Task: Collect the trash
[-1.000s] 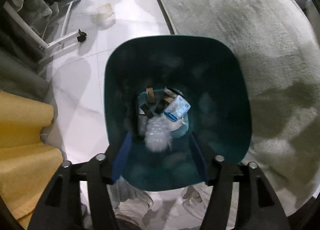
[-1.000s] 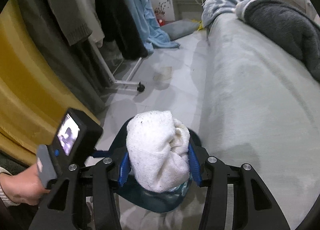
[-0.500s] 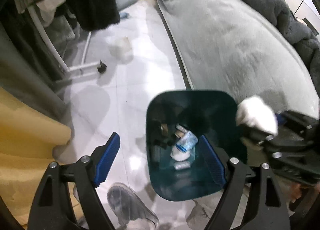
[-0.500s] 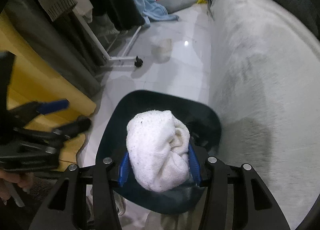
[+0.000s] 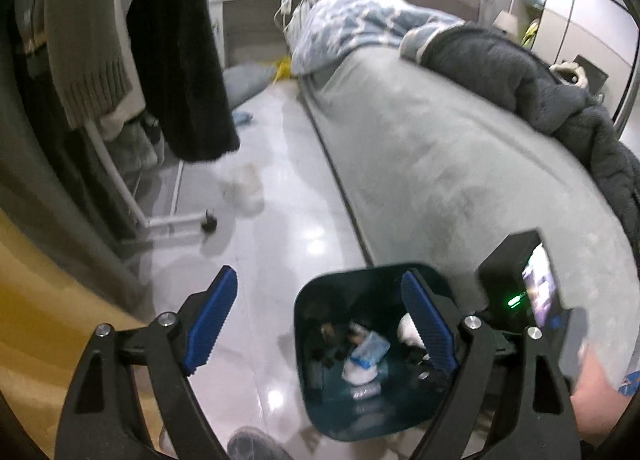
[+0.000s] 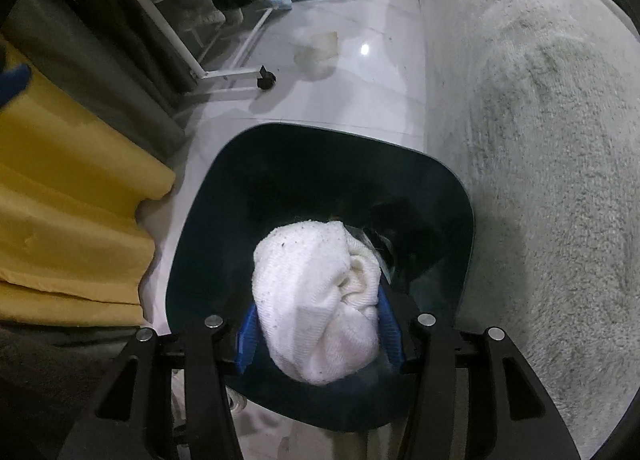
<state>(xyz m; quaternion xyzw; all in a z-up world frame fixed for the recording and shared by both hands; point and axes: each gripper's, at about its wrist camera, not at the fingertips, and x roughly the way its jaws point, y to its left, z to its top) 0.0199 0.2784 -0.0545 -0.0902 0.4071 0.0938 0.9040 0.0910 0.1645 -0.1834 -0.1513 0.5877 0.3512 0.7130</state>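
A dark teal trash bin (image 5: pixel 308 308) (image 6: pixel 192 236) stands on the white floor beside the bed. It holds several pieces of trash, among them a blue and white packet (image 5: pixel 370 350). My right gripper (image 6: pixel 318 330) is shut on a white balled-up sock (image 6: pixel 316 300) and holds it over the bin's opening. The right gripper with its camera also shows in the left wrist view (image 5: pixel 520 300) at the bin's right rim. My left gripper (image 5: pixel 320 316) is open and empty, above and left of the bin.
A grey bed (image 5: pixel 460 163) (image 6: pixel 540 139) with dark and blue bedding runs along the right. A white clothes rack (image 5: pixel 168 219) (image 6: pixel 228 75) with hanging clothes stands on the left. Yellow fabric (image 6: pixel 68 195) lies left of the bin. A pale crumpled item (image 5: pixel 244 187) (image 6: pixel 316 51) lies on the floor ahead.
My left gripper let go of its trash into the bin, opened wide and pulled up and back. My right gripper carried the sock forward over the bin's opening.
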